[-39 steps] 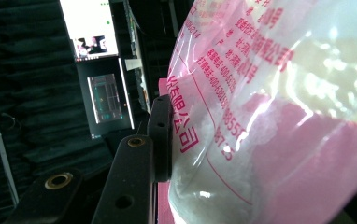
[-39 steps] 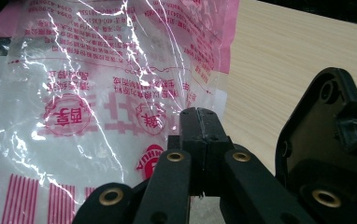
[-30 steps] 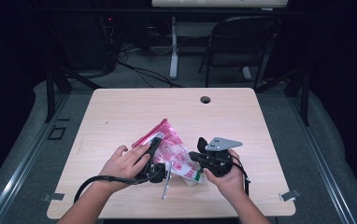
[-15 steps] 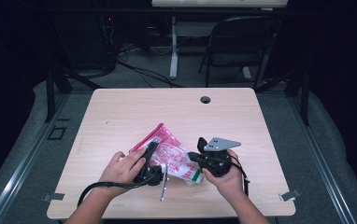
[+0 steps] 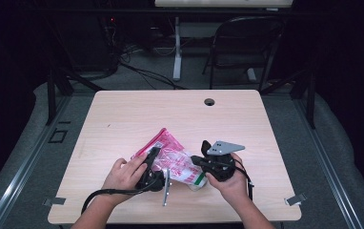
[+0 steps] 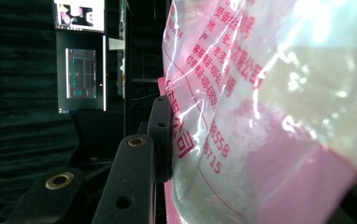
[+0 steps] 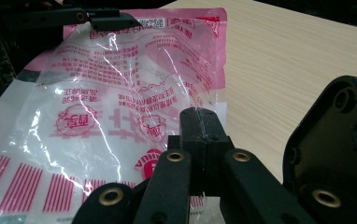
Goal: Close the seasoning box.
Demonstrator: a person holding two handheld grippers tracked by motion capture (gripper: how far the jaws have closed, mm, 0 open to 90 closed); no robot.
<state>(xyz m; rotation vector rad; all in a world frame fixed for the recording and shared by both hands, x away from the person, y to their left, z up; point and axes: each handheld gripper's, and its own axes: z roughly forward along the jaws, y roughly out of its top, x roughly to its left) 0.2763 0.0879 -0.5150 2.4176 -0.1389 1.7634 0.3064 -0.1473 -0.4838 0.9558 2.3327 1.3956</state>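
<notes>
A pink and clear plastic bag (image 5: 175,160) with red print lies on the table (image 5: 123,119), near the front edge and about midway between the left and right edges. One pink corner of it points toward the back of the table, and the wider, clearer end points toward the front edge.

The left gripper (image 5: 150,167) comes in from the front left, held in the person's left hand (image 5: 125,174). In the left gripper view the bag (image 6: 260,112) is right against the inner face of one black pad (image 6: 160,135), and the film bulges between the jaws. The jaws stand partly closed, with the bag pinched between them at its left side.

The right gripper (image 5: 204,160) sits at the bag's right side, held in the right hand (image 5: 230,183), with its grey plate (image 5: 224,148) on top. In the right gripper view its two jaws meet tip to tip, fully closed, at the near edge of the bag (image 7: 120,102); the edge of the film seems caught between the tips, though the pinch itself is too small to see clearly. Beyond the bag in that view, the left gripper's jaw (image 7: 106,18) lies across the far pink edge.

A thin metal strip (image 5: 166,187) lies on the table just in front of the bag, between the two hands. A black cable (image 5: 99,195) trails from the left gripper toward the front edge. A small round hole (image 5: 209,102) sits near the back edge.
</notes>
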